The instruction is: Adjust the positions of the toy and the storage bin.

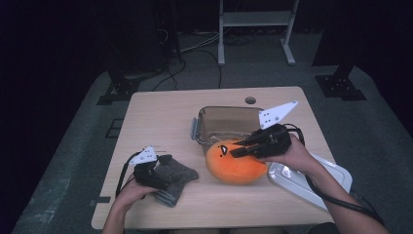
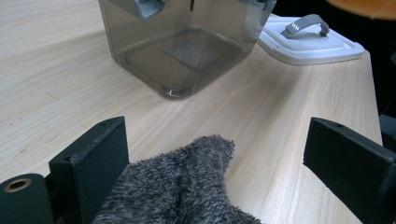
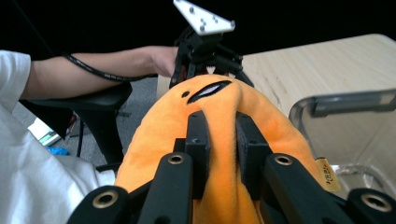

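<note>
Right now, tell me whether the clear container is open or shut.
Open. The clear container has no lid on it; its white lid lies flat on the table beside it.

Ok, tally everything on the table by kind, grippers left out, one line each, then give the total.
Orange plush toy: 1
Grey fuzzy cloth: 1
Clear plastic container: 1
White lid: 1
Total: 4
</note>
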`<state>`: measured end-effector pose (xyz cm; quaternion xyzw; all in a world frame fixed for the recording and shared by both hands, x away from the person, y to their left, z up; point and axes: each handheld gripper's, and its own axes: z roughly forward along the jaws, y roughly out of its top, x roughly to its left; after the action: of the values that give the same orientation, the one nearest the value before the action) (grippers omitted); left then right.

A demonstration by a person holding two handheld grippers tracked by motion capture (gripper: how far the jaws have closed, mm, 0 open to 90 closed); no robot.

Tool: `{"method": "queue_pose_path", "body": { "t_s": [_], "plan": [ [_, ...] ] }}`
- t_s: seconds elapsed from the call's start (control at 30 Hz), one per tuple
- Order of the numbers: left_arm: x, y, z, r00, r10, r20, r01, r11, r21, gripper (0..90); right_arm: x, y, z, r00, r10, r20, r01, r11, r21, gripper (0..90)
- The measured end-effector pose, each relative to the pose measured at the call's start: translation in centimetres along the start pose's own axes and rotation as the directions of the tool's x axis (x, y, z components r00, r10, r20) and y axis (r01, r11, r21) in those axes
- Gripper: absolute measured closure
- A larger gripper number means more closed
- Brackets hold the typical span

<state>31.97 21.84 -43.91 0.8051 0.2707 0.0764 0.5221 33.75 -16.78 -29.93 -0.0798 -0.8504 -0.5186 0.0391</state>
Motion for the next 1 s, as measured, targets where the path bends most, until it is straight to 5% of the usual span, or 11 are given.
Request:
{"method": "queue_pose_path", "body": {
  "t_s": [0.33,1.0],
  "plan": [
    [0.0,0.0,0.0,1.0,-0.002,0.003,0.002,1.0,0.0,5.9,-0.6,2.3,-0.5,0.9997,-0.021,0.012,0.021,1.0,0.01,77.3],
    [0.4,-0.2,-0.2,1.0,-0.003,0.005,0.003,1.0,-0.007,5.9,-4.6,6.1,-2.0,0.9946,-0.017,0.102,0.017,1.0,0.008,77.2]
  ]
}}
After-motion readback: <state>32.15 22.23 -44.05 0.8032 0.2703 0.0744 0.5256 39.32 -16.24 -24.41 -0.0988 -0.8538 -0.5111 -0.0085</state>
